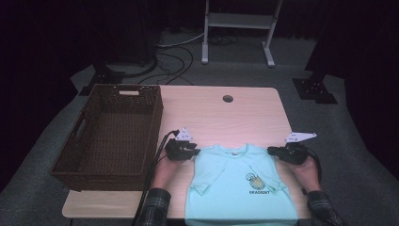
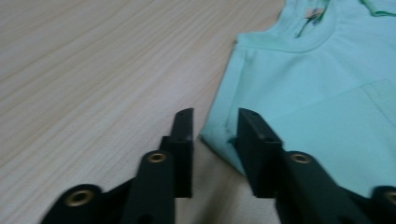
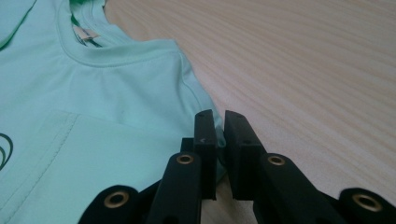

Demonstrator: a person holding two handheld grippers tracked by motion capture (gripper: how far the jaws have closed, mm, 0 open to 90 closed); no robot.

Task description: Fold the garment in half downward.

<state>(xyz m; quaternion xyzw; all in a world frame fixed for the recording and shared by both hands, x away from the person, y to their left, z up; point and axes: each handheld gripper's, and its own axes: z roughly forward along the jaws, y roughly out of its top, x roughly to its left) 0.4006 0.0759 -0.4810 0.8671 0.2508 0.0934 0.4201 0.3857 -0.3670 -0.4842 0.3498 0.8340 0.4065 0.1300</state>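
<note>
T-shirt (image 1: 237, 188) reads "GRADIENT"; right gripper (image 3: 219, 135) pinches its shoulder, left gripper (image 2: 215, 135) half-closed around edge.

A light wooden table (image 1: 235, 117) with rounded corners carries everything; a small round hole (image 1: 227, 99) sits near its far edge. A dark brown woven basket (image 1: 110, 134) stands on its left part, overhanging the left edge. A mint-green T-shirt (image 1: 240, 188) lies flat at the near edge, collar pointing away, its hem over that edge.

Overhead plus two close gripper-level views
</note>
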